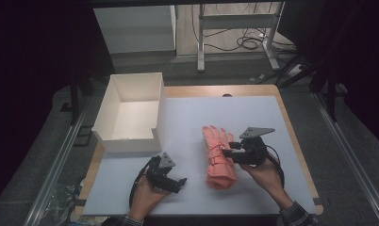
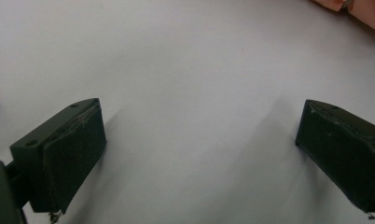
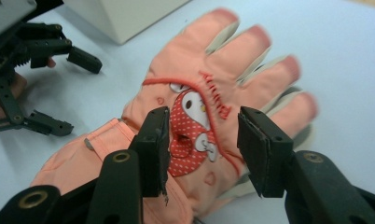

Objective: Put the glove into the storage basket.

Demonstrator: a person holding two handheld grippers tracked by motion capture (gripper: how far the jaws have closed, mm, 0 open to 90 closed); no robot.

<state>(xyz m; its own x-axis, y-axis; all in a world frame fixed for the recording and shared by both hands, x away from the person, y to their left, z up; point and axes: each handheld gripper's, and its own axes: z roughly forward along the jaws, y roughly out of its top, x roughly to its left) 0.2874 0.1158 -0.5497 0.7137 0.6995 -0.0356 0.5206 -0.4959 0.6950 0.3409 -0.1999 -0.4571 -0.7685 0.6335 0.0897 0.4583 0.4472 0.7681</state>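
The right gripper (image 3: 202,147) hangs over the pink glove (image 3: 209,116) — jaws apart, nothing pinched. Left gripper (image 2: 199,154), near-left of the white box (image 1: 131,110) — released, over bare mat.

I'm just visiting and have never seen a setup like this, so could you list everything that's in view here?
Glove: one or a stacked pair, I cannot tell; salmon pink with a cartoon patch; lying flat on the mat, right of centre, fingers pointing away from the person.
Box: one, white, open-topped, at the mat's far left.
Mat: one, pale grey, covering most of the table.
Table: one, wooden edge showing around the mat.
Desk frame: one, white, with cables on the floor behind the table.
Left gripper: one, black, jaws open over bare mat, near edge.
Right gripper: one, black, jaws apart above the glove's back, not pressing it.
Hands: two, holding the grippers.
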